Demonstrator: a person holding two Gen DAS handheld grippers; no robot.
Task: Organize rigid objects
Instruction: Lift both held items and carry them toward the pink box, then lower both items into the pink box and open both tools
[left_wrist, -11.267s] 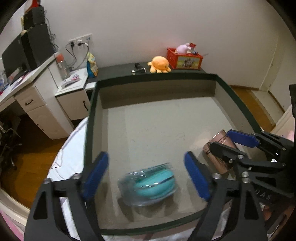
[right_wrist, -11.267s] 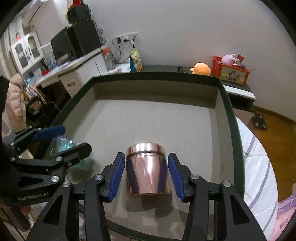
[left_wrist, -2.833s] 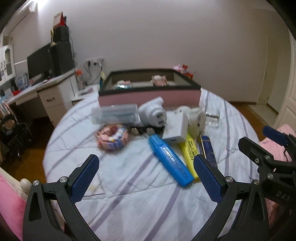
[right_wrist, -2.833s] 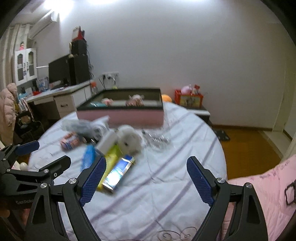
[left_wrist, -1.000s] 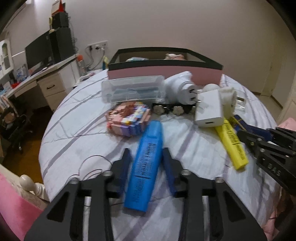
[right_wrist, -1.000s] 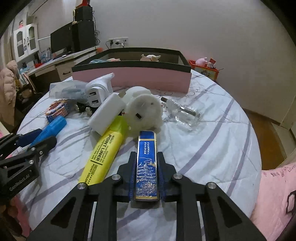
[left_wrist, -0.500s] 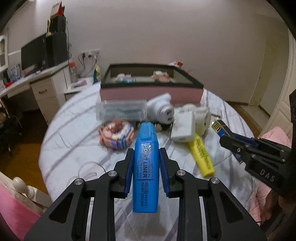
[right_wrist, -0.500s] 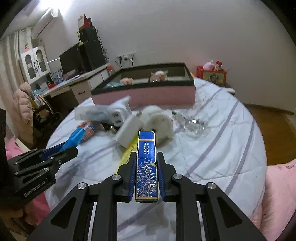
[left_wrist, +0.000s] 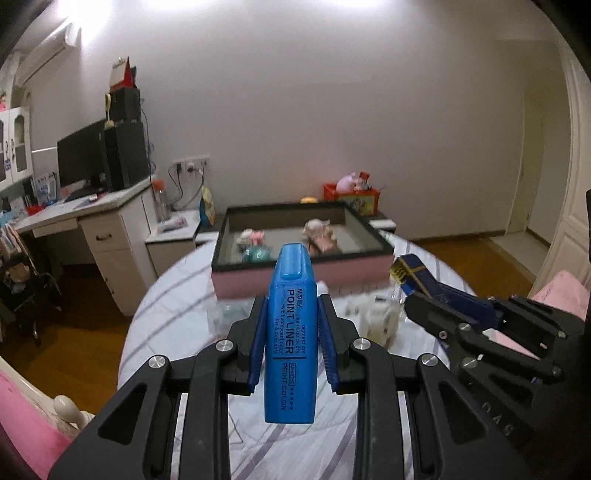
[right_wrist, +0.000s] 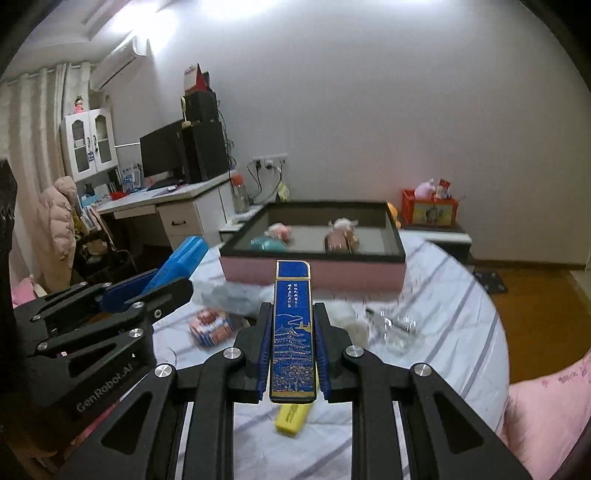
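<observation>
Now both hands carry loads above the bed (left_wrist: 177, 306). Left gripper (left_wrist: 291, 328) clamps a blue highlighter (left_wrist: 290, 343) at mid-body; right gripper (right_wrist: 291, 343) pinches a slim blue-and-gold case (right_wrist: 293, 332). Both are clear of the leftover clutter. Pink-sided tray (right_wrist: 314, 273) sits ahead, toys inside. Advice: carry level, clear the dark rim, lower into bare floor, release one at a time.
</observation>
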